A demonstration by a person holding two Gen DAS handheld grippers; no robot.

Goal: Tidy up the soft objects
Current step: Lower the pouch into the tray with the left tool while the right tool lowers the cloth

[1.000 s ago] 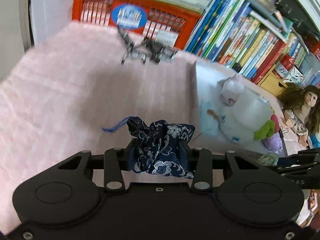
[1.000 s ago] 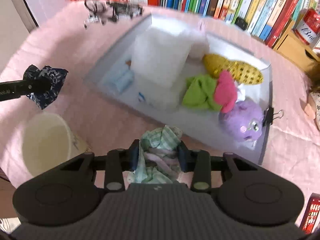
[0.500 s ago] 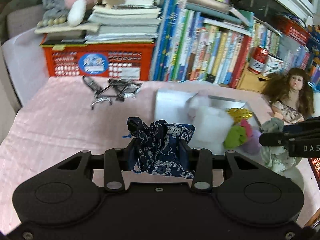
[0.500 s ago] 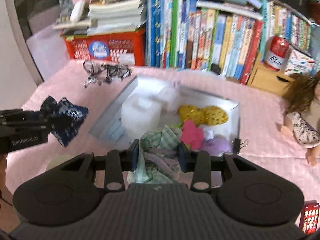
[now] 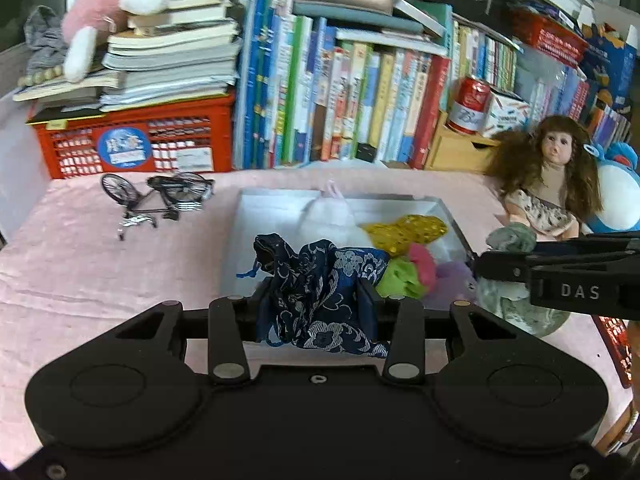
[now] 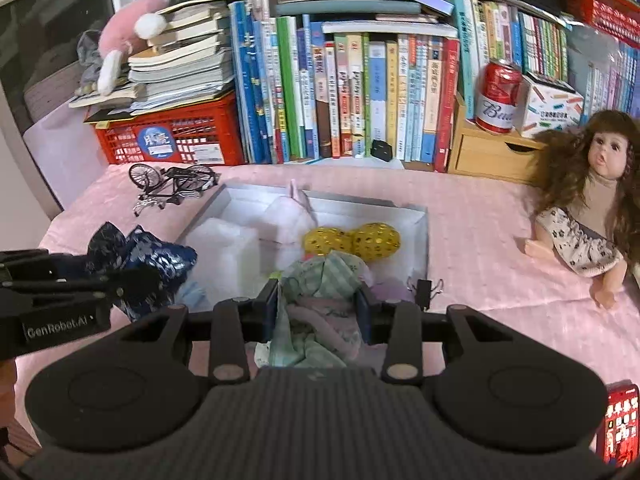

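My left gripper point(image 5: 318, 300) is shut on a navy floral cloth pouch point(image 5: 320, 284), held above the pink tablecloth in front of the grey tray point(image 5: 240, 216). The pouch also shows in the right wrist view point(image 6: 140, 256). My right gripper point(image 6: 318, 304) is shut on a green checked cloth point(image 6: 320, 292), held up near the tray's front edge point(image 6: 424, 216). That cloth shows in the left wrist view point(image 5: 512, 240). The tray holds a white plush point(image 6: 288, 220), a yellow sequin toy point(image 6: 352, 240), white foam point(image 6: 224, 248), and green point(image 5: 396, 276), pink and purple soft toys.
A toy bicycle point(image 6: 172, 184) stands left of the tray, a red crate point(image 6: 168, 140) and a row of books point(image 6: 360, 92) behind it. A doll point(image 6: 592, 208) sits at the right, a binder clip point(image 6: 426, 290) on the tray edge, a phone point(image 6: 620, 424) at the front right.
Both grippers have lifted and tilted up from looking down at the table to looking level across it, each still holding its cloth. The white cup seen earlier is out of view.
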